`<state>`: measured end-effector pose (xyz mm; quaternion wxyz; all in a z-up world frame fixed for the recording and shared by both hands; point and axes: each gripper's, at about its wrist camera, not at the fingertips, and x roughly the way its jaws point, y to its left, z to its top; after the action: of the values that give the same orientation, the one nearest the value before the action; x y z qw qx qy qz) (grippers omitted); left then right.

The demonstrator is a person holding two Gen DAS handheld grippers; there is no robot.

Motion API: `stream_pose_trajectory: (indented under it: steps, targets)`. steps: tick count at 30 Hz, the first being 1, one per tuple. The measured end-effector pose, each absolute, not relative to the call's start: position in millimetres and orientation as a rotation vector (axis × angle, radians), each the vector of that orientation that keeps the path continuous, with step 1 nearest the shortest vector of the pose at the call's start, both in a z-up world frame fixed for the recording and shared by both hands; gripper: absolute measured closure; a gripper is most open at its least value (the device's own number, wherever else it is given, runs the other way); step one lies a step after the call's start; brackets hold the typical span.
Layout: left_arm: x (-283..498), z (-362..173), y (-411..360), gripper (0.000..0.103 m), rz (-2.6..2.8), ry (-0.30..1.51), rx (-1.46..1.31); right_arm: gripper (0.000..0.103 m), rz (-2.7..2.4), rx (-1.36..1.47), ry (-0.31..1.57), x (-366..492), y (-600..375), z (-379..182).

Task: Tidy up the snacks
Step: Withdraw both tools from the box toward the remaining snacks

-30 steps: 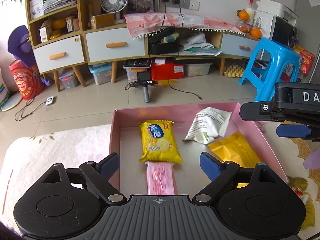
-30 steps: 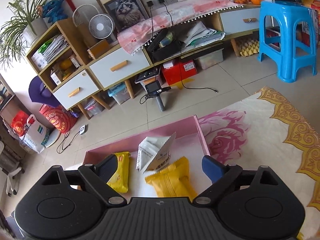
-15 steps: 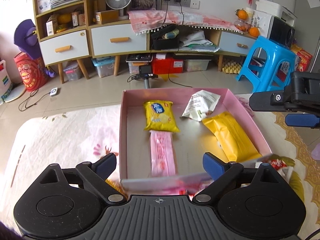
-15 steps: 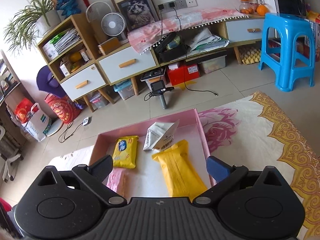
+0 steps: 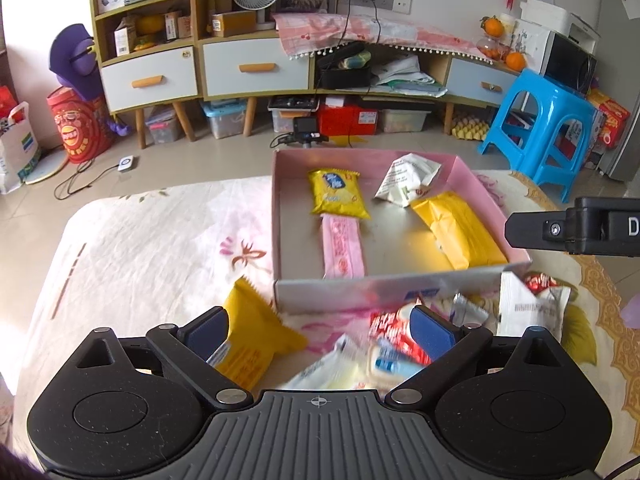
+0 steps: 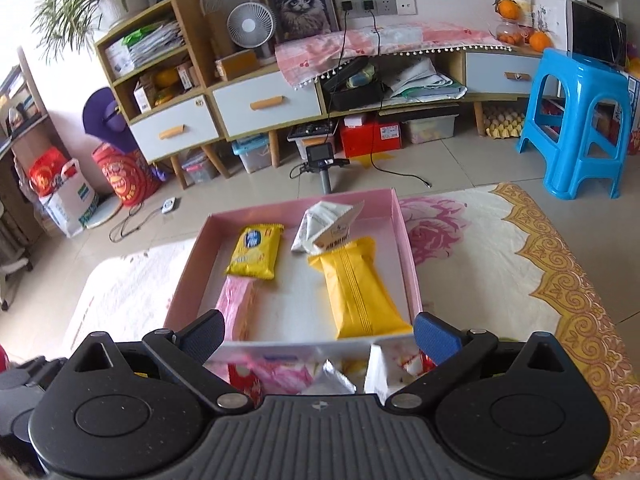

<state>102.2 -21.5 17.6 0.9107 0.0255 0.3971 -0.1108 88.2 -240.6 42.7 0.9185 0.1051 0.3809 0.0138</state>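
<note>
A pink box point(image 5: 276, 220) point(image 6: 410, 264) lies on the flowered cloth. It holds a yellow biscuit packet point(image 5: 336, 196) point(image 6: 256, 250), a pink packet point(image 5: 342, 246) point(image 6: 238, 308), a crumpled white packet point(image 5: 408, 180) point(image 6: 326, 226) and a long yellow packet point(image 5: 460, 228) point(image 6: 358, 288). In front of the box lie loose snacks: a yellow packet point(image 5: 252, 336), a red one point(image 5: 394, 336) and a white one point(image 5: 520, 304). My left gripper point(image 5: 320, 330) hovers over this pile, jaws opening, gripping nothing. My right gripper point(image 6: 320, 336) stands open and empty at the box's near wall.
The right gripper's body point(image 5: 576, 232) juts in at the right of the left wrist view. Beyond the table are a blue stool point(image 6: 576, 120), a low cabinet with drawers point(image 6: 264, 108) and a small camera on a stand point(image 6: 320, 158) on the tiled floor.
Both grippers have drawn back from the box toward me, so its near wall and the loose snacks in front of it have come into view. Both pairs of jaws stand slightly wider.
</note>
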Motion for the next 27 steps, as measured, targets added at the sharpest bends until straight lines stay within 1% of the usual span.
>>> stream_pose_trajectory:
  steps: [6, 19, 27]
  targets:
    - [82, 13, -8, 0.004, -0.207, 0.832, 0.038, 0.008, 0.038, 0.184, 0.801, 73, -232, 36]
    - [53, -7, 26, 0.004, -0.129, 0.783, 0.045, 0.008, 0.067, 0.054, 0.871, 45, -227, 7]
    - [25, -30, 16, 0.004, -0.197, 0.767, 0.125, 0.008, 0.070, -0.063, 0.872, 24, -229, -17]
